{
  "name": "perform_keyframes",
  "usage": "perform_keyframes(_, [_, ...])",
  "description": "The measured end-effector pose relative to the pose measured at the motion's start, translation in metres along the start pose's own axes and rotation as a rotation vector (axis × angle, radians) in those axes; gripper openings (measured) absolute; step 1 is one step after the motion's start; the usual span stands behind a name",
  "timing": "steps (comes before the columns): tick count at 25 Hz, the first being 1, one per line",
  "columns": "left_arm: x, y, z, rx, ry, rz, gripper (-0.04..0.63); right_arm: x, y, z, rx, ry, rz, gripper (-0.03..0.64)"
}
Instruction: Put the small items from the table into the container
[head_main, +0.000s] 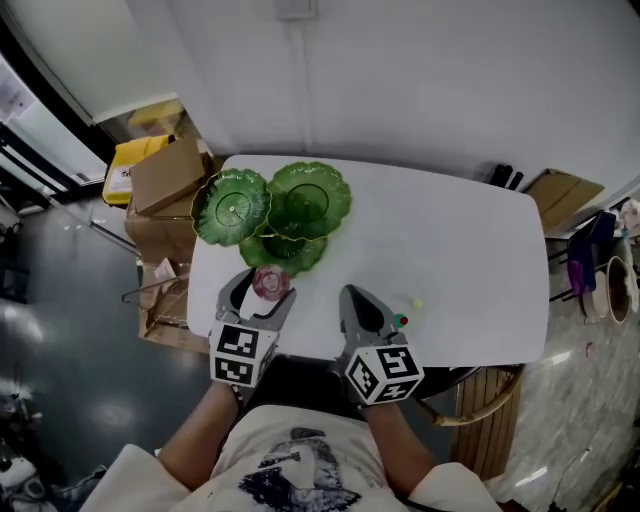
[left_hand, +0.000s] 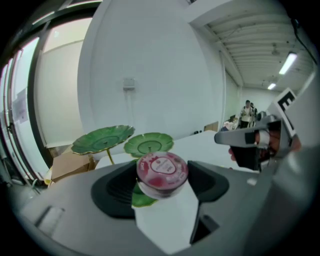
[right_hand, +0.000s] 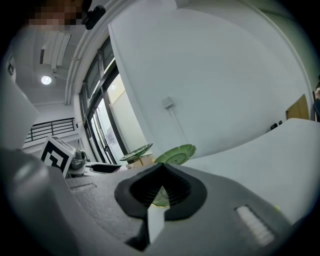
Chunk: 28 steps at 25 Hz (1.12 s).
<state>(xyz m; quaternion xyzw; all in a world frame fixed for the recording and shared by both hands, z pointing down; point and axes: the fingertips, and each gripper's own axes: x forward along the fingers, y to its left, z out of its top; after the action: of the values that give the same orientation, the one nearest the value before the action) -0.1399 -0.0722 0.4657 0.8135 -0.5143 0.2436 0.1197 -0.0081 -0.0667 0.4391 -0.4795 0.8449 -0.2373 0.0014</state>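
Note:
A green container of three lotus-leaf dishes (head_main: 275, 210) stands at the table's far left. My left gripper (head_main: 268, 286) is shut on a small round cup with a pink lid (head_main: 270, 281), held above the table just in front of the dishes. In the left gripper view the cup (left_hand: 161, 172) sits between the jaws, and the leaf dishes (left_hand: 148, 144) lie beyond it. My right gripper (head_main: 353, 297) is shut and empty beside the left one; its own view shows the jaws (right_hand: 160, 189) closed, with the dishes (right_hand: 175, 154) ahead. Two tiny items (head_main: 403, 320) (head_main: 417, 302) lie on the table to its right.
The white table (head_main: 450, 250) stands against a white wall. Cardboard boxes (head_main: 165, 175) and a yellow box (head_main: 128, 165) are stacked off its left end. A wooden chair (head_main: 490, 400) is at the near right corner. People (left_hand: 246, 112) stand far back in the room.

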Motion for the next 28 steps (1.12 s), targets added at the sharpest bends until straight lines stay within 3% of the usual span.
perform_keyframes(12, [-0.023, 0.074, 0.025, -0.009, -0.030, 0.024, 0.318, 0.056, 0.055, 0.023, -0.046, -0.024, 0.041, -0.003])
perform_keyframes(28, [-0.007, 0.140, 0.049, 0.022, -0.055, -0.051, 0.318, 0.113, 0.081, 0.040, -0.061, -0.057, -0.027, -0.002])
